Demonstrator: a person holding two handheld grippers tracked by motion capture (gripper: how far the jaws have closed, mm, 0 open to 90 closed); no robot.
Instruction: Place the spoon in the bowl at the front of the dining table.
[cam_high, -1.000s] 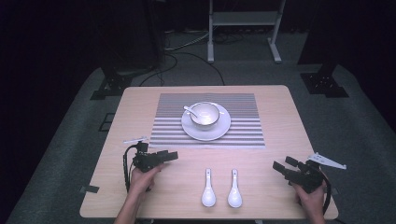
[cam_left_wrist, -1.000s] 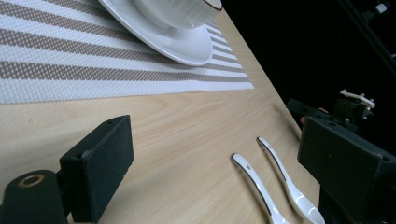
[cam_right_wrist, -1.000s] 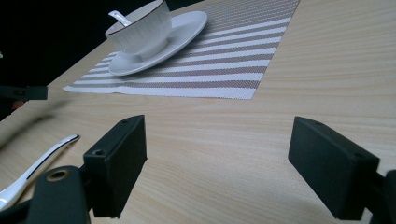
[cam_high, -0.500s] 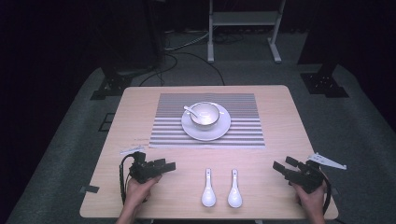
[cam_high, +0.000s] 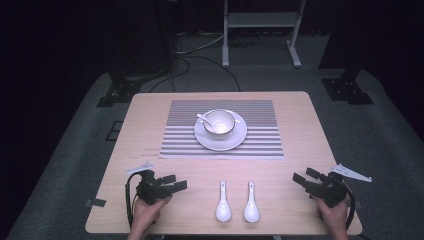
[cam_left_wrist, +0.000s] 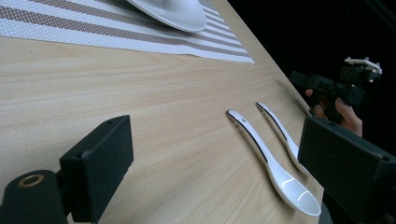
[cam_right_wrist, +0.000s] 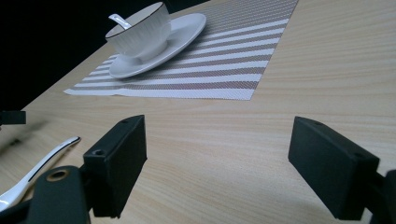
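Observation:
Two white ceramic spoons (cam_high: 223, 202) (cam_high: 251, 202) lie side by side near the table's front edge, handles pointing away from me. A white bowl (cam_high: 218, 123) with a third spoon (cam_high: 204, 119) in it stands on a white plate (cam_high: 235, 140) on a striped mat (cam_high: 260, 145). My left gripper (cam_high: 175, 182) rests at the front left, open, its jaws toward the spoons (cam_left_wrist: 275, 172) and nothing between them. At the front right my right gripper (cam_high: 306, 176) is open too, aimed at the bowl (cam_right_wrist: 140, 30).
The wooden table (cam_high: 300, 125) has bare surface on both sides of the mat. A metal stand (cam_high: 260, 30) and cables lie on the dark floor beyond the far edge. The right gripper (cam_left_wrist: 327, 86) appears far off in the left gripper view.
My left gripper has drawn back a little toward the table's front edge. The right gripper, spoons and bowl have not moved.

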